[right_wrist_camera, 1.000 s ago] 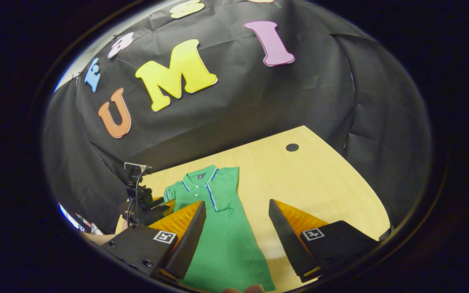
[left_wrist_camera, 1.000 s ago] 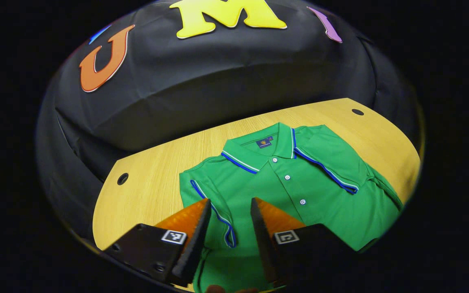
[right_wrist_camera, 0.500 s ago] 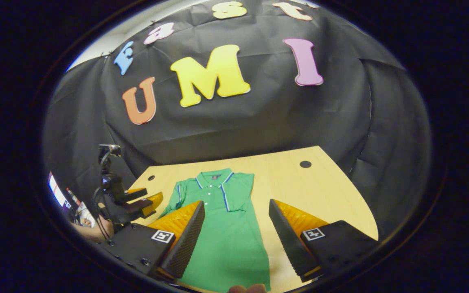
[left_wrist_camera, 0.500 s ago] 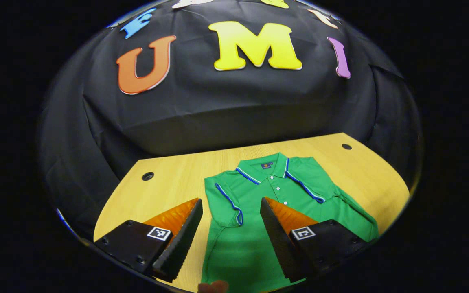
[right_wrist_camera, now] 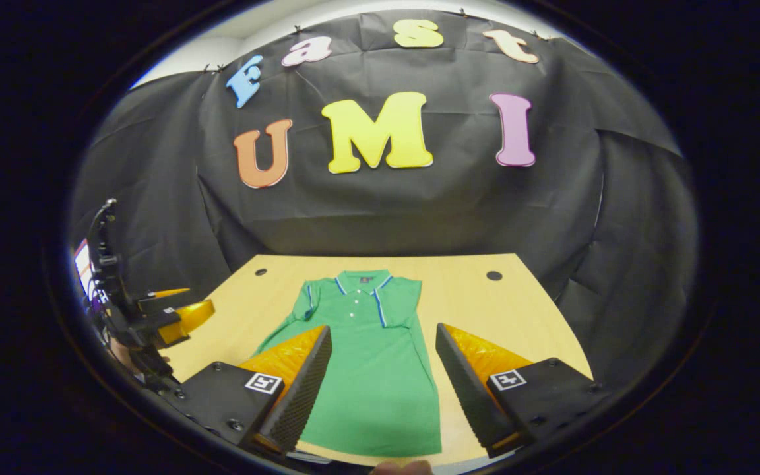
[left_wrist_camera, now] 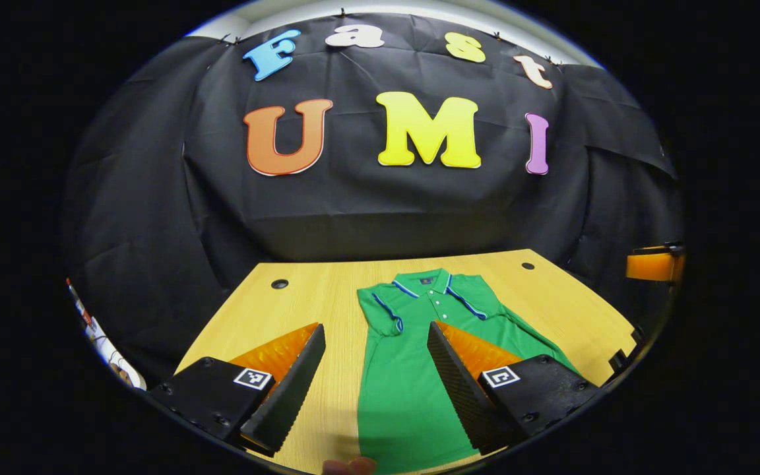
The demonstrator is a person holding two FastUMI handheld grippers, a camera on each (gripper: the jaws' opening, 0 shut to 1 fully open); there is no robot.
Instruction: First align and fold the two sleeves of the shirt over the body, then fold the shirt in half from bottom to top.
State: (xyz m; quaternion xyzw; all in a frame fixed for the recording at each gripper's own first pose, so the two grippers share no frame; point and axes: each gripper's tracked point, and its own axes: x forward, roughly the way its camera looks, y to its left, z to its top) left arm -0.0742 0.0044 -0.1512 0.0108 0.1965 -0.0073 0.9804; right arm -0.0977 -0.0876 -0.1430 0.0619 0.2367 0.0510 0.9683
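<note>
Both sleeves lie folded over the green polo shirt with blue-striped collar [right_wrist_camera: 367,349], flat on the pale wooden table [right_wrist_camera: 485,303], collar toward twelve o'clock. Right gripper [right_wrist_camera: 383,379] hangs spread wide above the hem, holding nothing; left gripper [left_wrist_camera: 373,376] likewise wide and empty, near the shirt's nine o'clock edge.

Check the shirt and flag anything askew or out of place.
Nothing stands out. The green shirt lies flat on the wooden table, collar toward the wall, both sleeves folded over the body. Both hand-held grippers are open and hold nothing.
</note>
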